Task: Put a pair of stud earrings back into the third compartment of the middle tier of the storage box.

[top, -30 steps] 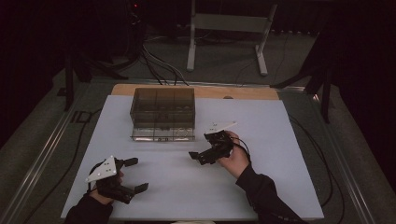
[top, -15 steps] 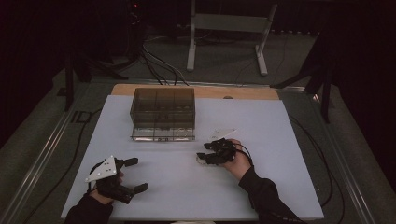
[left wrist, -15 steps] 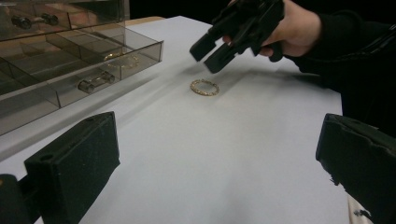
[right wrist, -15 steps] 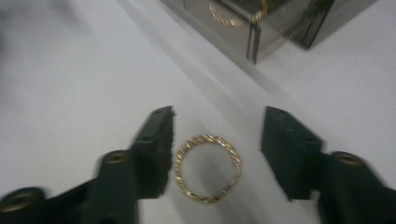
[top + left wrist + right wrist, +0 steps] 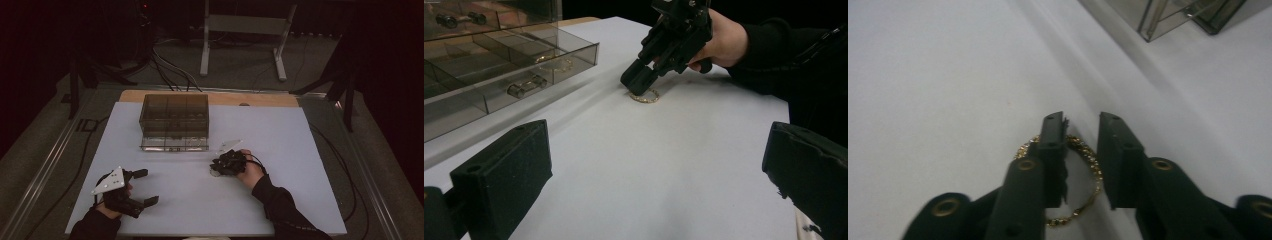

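Gold bracelet point(image 5: 1083, 165) lies flat right under my right tongs point(image 5: 1083, 131), jaws just narrowing astride its far rim; left tongs point(image 5: 145, 187) wide.

A thin gold beaded bracelet point(image 5: 1083, 170) lies flat in a ring on the white table point(image 5: 923, 75).
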Demonstrator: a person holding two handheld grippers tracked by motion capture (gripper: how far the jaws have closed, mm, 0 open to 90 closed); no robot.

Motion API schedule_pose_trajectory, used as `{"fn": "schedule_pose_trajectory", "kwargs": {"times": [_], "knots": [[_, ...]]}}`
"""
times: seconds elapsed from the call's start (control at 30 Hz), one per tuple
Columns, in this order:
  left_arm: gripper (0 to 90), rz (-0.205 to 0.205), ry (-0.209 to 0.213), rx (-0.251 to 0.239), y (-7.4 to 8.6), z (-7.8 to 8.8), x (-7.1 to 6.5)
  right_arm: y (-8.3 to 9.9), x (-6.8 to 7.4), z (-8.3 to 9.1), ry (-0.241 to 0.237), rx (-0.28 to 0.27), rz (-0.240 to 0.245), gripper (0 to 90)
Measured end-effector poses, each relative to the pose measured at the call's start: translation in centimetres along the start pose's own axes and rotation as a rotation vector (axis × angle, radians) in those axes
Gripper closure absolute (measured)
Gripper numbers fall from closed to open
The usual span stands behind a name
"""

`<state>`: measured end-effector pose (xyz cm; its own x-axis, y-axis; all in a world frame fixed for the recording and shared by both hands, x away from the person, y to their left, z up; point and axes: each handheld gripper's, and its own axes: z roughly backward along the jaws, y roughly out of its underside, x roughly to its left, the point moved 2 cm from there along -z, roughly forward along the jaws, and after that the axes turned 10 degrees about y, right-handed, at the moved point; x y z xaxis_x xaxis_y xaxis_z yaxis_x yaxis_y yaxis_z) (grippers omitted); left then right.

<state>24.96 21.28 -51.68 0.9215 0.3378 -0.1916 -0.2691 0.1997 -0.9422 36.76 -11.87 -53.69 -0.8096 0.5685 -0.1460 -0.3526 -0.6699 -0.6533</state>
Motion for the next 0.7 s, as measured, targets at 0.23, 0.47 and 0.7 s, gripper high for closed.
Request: {"fn": "schedule_pose_trajectory", "kwargs": {"times": [0.23,0.47,0.7], "knots": [[0.6,0.0,-0.001,0.0,0.0,0.0,0.0,-0.1,0.1,0.0,-0.003,0.012,-0.007,85.9],[0.5,0.002,-0.001,0.002,0.0,0.0,0.0,-0.2,0.1,0.0,-0.003,0.014,-0.05,86.9],[0.5,0.001,0.0,0.005,0.1,-0.1,0.0,-0.7,0.2,1.0,-0.008,-0.008,-0.073,87.4]]}}
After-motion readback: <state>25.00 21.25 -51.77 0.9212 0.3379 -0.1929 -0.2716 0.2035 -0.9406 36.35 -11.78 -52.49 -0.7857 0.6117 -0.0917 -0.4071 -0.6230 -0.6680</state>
